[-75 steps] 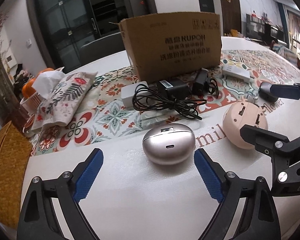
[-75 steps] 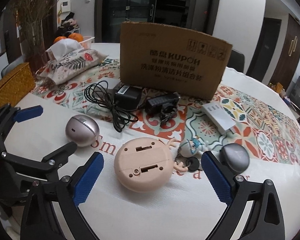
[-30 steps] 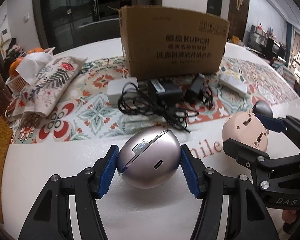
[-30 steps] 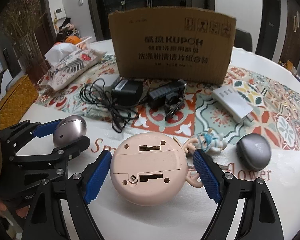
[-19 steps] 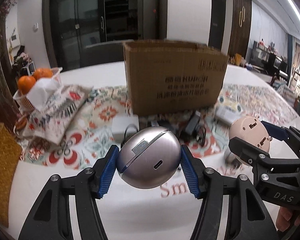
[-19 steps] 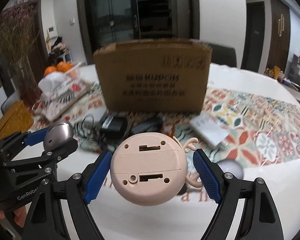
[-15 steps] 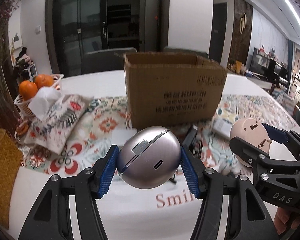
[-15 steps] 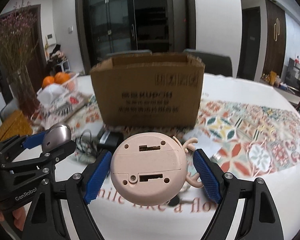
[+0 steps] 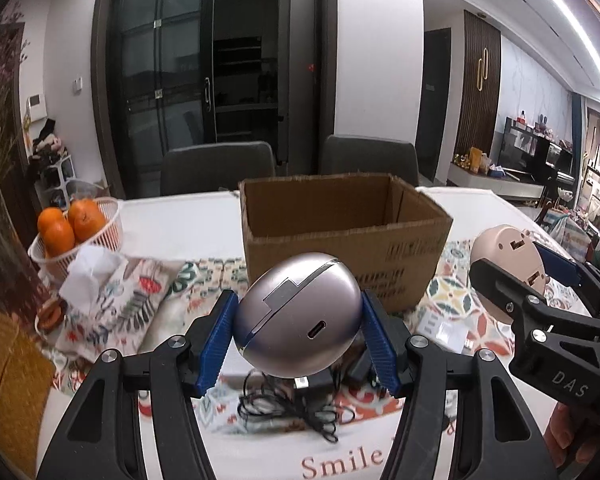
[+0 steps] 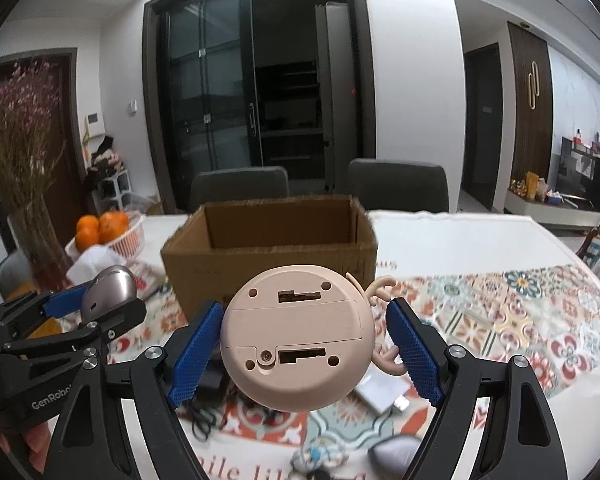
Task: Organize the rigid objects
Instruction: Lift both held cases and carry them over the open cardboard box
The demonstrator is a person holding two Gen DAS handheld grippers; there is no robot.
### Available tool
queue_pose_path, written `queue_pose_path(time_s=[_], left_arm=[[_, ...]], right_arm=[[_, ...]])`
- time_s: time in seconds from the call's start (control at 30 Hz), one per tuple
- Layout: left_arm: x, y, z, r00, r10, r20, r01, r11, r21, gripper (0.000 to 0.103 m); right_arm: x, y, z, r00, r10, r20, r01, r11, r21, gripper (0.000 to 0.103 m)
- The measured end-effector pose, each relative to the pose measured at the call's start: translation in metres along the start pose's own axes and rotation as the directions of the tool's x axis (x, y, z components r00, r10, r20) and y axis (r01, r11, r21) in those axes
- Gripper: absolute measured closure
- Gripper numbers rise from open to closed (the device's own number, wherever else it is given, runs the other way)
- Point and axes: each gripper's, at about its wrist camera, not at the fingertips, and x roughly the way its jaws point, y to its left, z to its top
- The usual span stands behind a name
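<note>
My left gripper [image 9: 298, 338] is shut on a silver egg-shaped case [image 9: 296, 316] and holds it in the air in front of an open cardboard box [image 9: 340, 240]. My right gripper [image 10: 306, 350] is shut on a round pink gadget with antlers [image 10: 296, 332], also in the air before the box [image 10: 276, 248]. The pink gadget shows at the right of the left wrist view [image 9: 504, 256]. The silver case shows at the left of the right wrist view [image 10: 108, 290].
Below on the patterned tablecloth lie black chargers with a tangled cable [image 9: 292, 404], a white adapter [image 10: 384, 394], a small figurine [image 10: 320, 458] and a grey oval case [image 10: 396, 454]. A tissue pouch [image 9: 108, 300] and an orange basket [image 9: 76, 228] stand left. Two chairs stand behind the table.
Both grippers have risen higher with their objects, so the box's open top and inside now show. Both stay shut on what they hold.
</note>
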Motion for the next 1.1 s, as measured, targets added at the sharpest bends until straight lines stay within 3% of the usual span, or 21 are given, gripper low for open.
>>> queue_pose_path(time_s=[0.43, 0.73, 1.1], left_arm=[[0.018, 0.0, 0.049, 1.0, -0.001, 0.021, 0.001, 1.0, 0.001, 0.042], [0.043, -0.001, 0.079, 1.0, 0.019, 0.008, -0.02, 1.0, 0.019, 0.042], [0.08, 0.003, 0.096, 0.997, 0.006, -0.079, -0.004, 1.0, 0.027, 0.042]], right_arm=[[0.016, -0.005, 0.047, 0.998, 0.0, 0.055, 0.0, 1.0, 0.001, 0.019], [0.051, -0.017, 0.071, 1.0, 0.025, 0.001, -0.025, 0.999, 0.021, 0.019], [0.09, -0.02, 0.085, 0.995, 0.06, -0.076, -0.061, 0.998, -0.006, 0.019]])
